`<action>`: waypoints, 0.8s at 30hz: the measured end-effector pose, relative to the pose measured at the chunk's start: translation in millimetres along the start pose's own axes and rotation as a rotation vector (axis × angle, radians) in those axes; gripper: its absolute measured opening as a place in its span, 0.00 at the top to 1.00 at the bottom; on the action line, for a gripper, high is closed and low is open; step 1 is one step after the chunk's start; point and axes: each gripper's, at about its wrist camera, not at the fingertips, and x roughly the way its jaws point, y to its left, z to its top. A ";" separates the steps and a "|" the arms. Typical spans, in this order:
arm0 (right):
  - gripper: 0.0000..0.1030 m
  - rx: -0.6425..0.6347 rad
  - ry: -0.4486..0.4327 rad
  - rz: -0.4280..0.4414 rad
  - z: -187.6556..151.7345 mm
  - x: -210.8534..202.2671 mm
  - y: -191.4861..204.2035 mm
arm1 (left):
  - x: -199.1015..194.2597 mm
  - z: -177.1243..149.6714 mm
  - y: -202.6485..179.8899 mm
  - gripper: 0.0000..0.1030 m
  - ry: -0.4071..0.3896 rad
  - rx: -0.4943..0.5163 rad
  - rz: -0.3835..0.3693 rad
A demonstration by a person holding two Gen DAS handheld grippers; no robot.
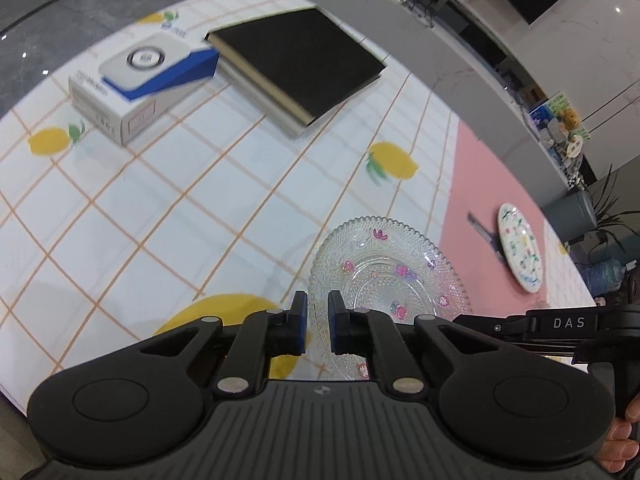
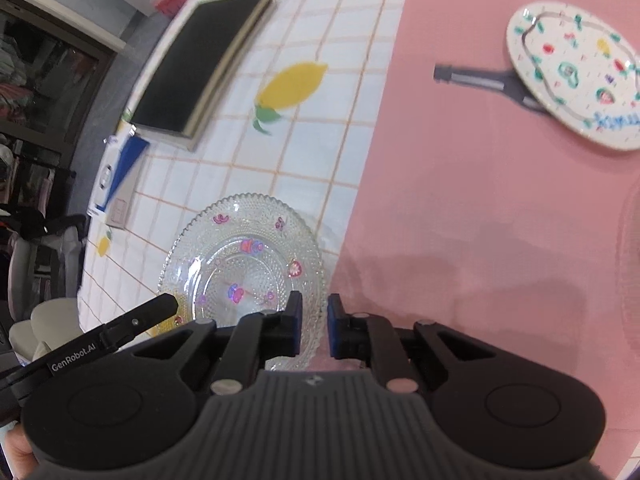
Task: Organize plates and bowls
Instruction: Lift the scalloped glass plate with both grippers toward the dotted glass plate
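A clear glass plate (image 1: 388, 272) with a beaded rim and small pink and purple prints lies over the checked lemon tablecloth, close below both cameras. My left gripper (image 1: 317, 304) is shut on its left rim, which runs between the blue pads. My right gripper (image 2: 315, 306) is shut on the opposite rim of the same glass plate (image 2: 244, 256), beside the pink mat. A white plate (image 2: 576, 76) with green, red and blue drawings rests farther off on the pink mat, partly over a dark utensil handle (image 2: 476, 76); the left wrist view shows this white plate (image 1: 520, 252) at the right.
A black book (image 1: 296, 64) on a pale slab and a white-and-blue box (image 1: 144, 80) lie at the far side of the tablecloth. The pink mat (image 2: 480, 208) covers the table's right part. A person's fingers (image 1: 624, 440) hold the right handle.
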 end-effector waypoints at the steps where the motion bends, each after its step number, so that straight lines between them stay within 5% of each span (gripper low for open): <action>1: 0.90 0.000 -0.012 0.003 -0.6 -5.7 0.7 | -3.8 1.0 -2.8 0.90 -0.009 0.002 -0.005; 13: 0.90 0.030 -0.183 0.037 -25.5 -94.7 -10.9 | -55.9 -2.5 -62.9 0.90 -0.103 0.078 -0.097; 24: 0.90 0.122 -0.329 0.002 -98.1 -184.7 -85.0 | -68.2 -55.5 -150.8 0.90 -0.084 0.217 -0.216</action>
